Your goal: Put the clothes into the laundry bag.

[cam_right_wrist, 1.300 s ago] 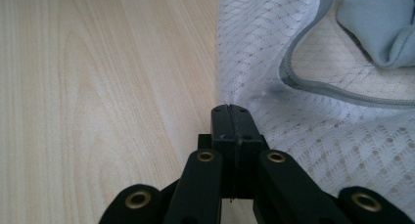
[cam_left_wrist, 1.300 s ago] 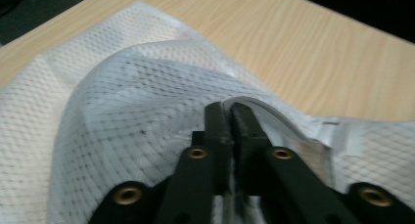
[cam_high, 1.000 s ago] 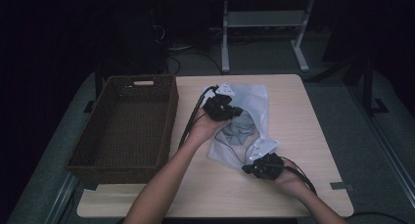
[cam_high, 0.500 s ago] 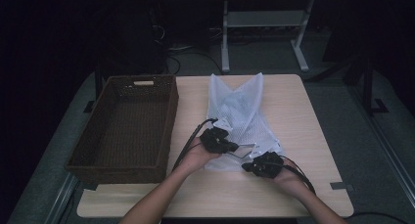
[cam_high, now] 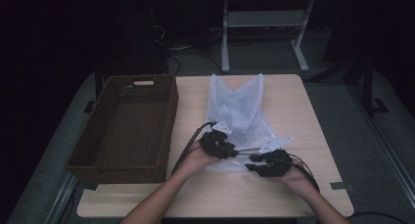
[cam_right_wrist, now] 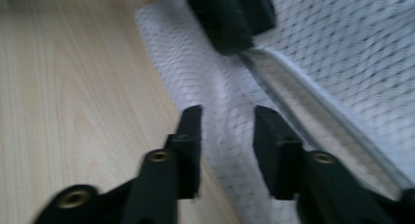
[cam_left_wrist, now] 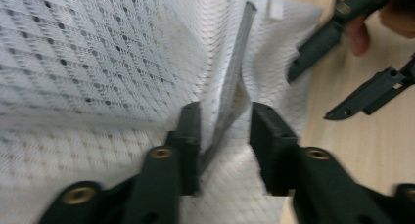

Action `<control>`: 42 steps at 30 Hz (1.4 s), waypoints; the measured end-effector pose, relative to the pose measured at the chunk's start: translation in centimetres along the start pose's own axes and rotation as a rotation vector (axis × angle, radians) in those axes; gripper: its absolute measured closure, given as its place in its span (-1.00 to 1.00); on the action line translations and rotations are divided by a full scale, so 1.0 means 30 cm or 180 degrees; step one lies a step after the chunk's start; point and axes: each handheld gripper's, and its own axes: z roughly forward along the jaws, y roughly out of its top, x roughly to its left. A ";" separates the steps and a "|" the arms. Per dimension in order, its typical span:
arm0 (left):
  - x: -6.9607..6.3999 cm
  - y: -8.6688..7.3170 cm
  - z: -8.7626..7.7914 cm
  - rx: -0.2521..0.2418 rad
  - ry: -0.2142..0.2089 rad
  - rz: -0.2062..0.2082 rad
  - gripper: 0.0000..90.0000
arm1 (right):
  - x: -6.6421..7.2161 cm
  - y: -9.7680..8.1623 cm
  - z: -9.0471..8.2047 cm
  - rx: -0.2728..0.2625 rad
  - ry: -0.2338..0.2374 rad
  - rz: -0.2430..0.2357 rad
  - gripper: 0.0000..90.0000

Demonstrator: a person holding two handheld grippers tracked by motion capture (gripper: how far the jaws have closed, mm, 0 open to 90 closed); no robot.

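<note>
Lying flat on the table (cam_high: pixel 313 136), a white mesh bag (cam_high: pixel 238 111), far end toward the table's far edge, near end between the two hands. Beside it on the left, just apart, a brown wicker basket (cam_high: pixel 169 126).

Resting at the bag's near left corner, the left gripper (cam_high: pixel 230 150), held in the left hand (cam_high: pixel 195 160). Seen in the left gripper view: jaws parted, having just been opening, a raised fold of mesh and the grey zipper strip (cam_left_wrist: pixel 235 87) standing up between them, close against the left jaw; right jaw clear of the fabric. No pinch on the bag.

Sitting at the near right corner, the right gripper (cam_high: pixel 255 163), held in the right hand (cam_high: pixel 298 177), close to the left gripper and angled toward it. Seen in the right gripper view: jaws likewise parted after just opening, hovering over the bag's plain white hem (cam_right_wrist: pixel 195 82), with bare wood to the left and the zipper strip running off to the right. Nothing clamped between the pads.

Showing in each gripper view, farther off, the other gripper's black jaws, also spread. Trailing back from both grippers toward the near table edge, black cables (cam_high: pixel 188 145).

Beyond the table, dark floor and a pale metal frame (cam_high: pixel 259 23).
</note>
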 end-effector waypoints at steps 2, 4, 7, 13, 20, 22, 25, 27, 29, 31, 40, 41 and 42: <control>-0.008 -0.003 -0.024 -0.0052 0.0029 -0.0006 0.20 | -0.006 -0.006 -0.015 -0.0059 -0.0011 0.0030 0.16; -0.015 -0.009 -0.054 -0.0127 0.0038 -0.0038 0.06 | -0.012 -0.013 -0.028 -0.0122 -0.0032 0.0067 0.01; -0.029 -0.021 -0.090 -0.0227 0.0057 -0.0093 -0.08 | -0.021 -0.022 -0.040 -0.0165 -0.0062 0.0098 -0.12; -0.066 -0.083 -0.139 -0.0319 0.0096 -0.0164 -0.32 | -0.039 -0.035 -0.068 -0.0204 -0.0037 0.0208 -0.29; -0.095 -0.151 -0.189 -0.0319 0.0292 -0.0194 -0.52 | -0.035 -0.069 -0.106 -0.0279 -0.0084 0.0225 -0.52; -0.097 -0.161 -0.194 -0.0318 0.0320 -0.0204 -0.58 | -0.034 -0.077 -0.111 -0.0284 -0.0118 0.0222 -0.53; -0.104 -0.194 -0.205 -0.0310 0.0381 -0.0268 -0.63 | -0.031 -0.102 -0.127 -0.0309 -0.0197 0.0244 -0.60; -0.110 -0.212 -0.210 -0.0286 0.0419 -0.0278 -0.67 | -0.032 -0.117 -0.140 -0.0324 -0.0244 0.0288 -0.63; -0.117 -0.235 -0.216 -0.0302 0.0445 -0.0329 -0.69 | -0.033 -0.144 -0.159 -0.0354 -0.0329 0.0327 -0.66; -0.127 -0.250 -0.216 -0.0294 0.0474 -0.0356 -0.70 | -0.034 -0.162 -0.171 -0.0370 -0.0372 0.0338 -0.68; -0.156 -0.301 -0.221 -0.0246 0.0570 -0.0415 -0.70 | -0.039 -0.236 -0.222 -0.0426 -0.0601 0.0522 -0.70; -0.160 -0.308 -0.221 -0.0231 0.0585 -0.0419 -0.70 | -0.039 -0.245 -0.227 -0.0427 -0.0628 0.0546 -0.70; -0.162 -0.312 -0.222 -0.0219 0.0595 -0.0418 -0.70 | -0.039 -0.255 -0.234 -0.0426 -0.0663 0.0582 -0.70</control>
